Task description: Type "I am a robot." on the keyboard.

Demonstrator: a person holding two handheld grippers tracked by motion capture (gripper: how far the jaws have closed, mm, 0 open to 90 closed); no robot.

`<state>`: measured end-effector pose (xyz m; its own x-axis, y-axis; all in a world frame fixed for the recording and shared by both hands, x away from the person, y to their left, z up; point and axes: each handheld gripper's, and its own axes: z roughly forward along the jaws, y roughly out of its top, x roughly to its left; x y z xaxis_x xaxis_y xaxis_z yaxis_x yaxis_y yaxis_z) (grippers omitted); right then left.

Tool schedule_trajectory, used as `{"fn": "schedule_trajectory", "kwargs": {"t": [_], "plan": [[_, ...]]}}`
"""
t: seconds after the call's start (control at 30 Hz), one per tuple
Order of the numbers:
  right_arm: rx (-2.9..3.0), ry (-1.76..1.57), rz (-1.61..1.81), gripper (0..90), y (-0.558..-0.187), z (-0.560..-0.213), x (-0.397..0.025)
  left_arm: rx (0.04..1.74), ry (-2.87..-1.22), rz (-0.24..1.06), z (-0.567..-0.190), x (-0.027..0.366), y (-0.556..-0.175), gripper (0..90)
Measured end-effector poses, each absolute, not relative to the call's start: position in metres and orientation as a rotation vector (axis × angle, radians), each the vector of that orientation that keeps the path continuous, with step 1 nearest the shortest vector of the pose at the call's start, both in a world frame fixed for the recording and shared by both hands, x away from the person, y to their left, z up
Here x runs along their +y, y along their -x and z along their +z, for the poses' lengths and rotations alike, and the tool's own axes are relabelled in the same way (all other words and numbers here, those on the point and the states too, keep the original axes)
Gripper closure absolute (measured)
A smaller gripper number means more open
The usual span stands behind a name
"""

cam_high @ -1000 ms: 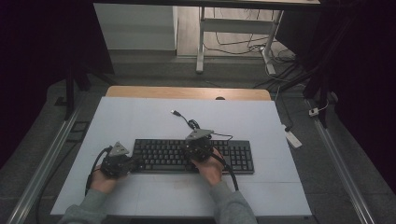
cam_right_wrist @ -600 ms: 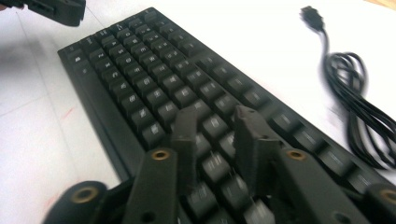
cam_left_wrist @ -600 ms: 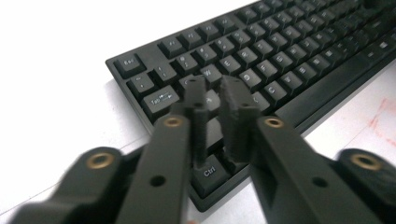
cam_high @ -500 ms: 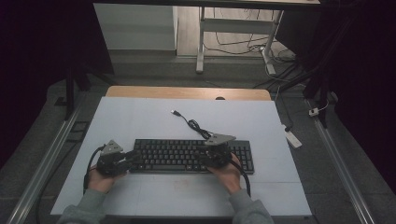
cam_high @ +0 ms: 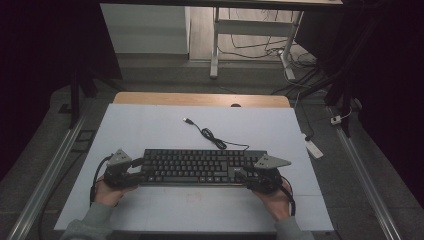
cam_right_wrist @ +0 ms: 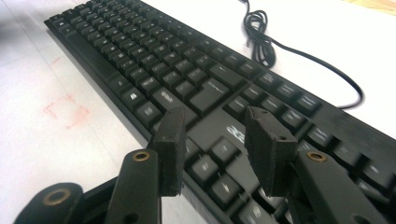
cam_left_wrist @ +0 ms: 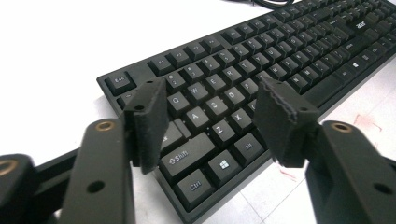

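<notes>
The black keyboard [cam_high: 200, 167] lies flat across the near half of the white table [cam_high: 150, 125], its long side running left to right and its cable [cam_high: 212, 137] trailing off the far edge toward the middle of the table, slack and out of your way. You have brought one tool to each end, which suits a long, rigid thing that would swing if taken from one side alone. Your left gripper [cam_left_wrist: 210, 126] sits over the near left corner, jaws spread apart above the Shift and Ctrl keys, gripping nothing. Your right gripper [cam_right_wrist: 212, 149] sits over the near right end by the arrow keys, jaws likewise parted and empty. Whether either lower jaw already touches the keyboard's near edge cannot be told, since the right gripper view is blurred there. Both hands rest low on the table, probably to steady a paired grasp.
</notes>
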<state>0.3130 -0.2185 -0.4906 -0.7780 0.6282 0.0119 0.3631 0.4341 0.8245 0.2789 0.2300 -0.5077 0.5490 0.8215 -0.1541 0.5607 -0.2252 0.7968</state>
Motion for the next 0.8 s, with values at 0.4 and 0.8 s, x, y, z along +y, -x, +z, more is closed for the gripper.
{"fn": "schedule_trajectory", "kwargs": {"t": [0.4, 0.8], "plan": [[2.35, -0.867, 1.275, 57.6, -0.304, -0.492, -0.237, 1.081, -1.956, 0.372, -0.499, 0.22, -0.285, 37.3], [2.344, -0.872, 1.271, 57.4, -0.303, -0.493, -0.241, 1.064, -1.978, 0.382, -0.497, 0.215, -0.287, 42.4]]}}
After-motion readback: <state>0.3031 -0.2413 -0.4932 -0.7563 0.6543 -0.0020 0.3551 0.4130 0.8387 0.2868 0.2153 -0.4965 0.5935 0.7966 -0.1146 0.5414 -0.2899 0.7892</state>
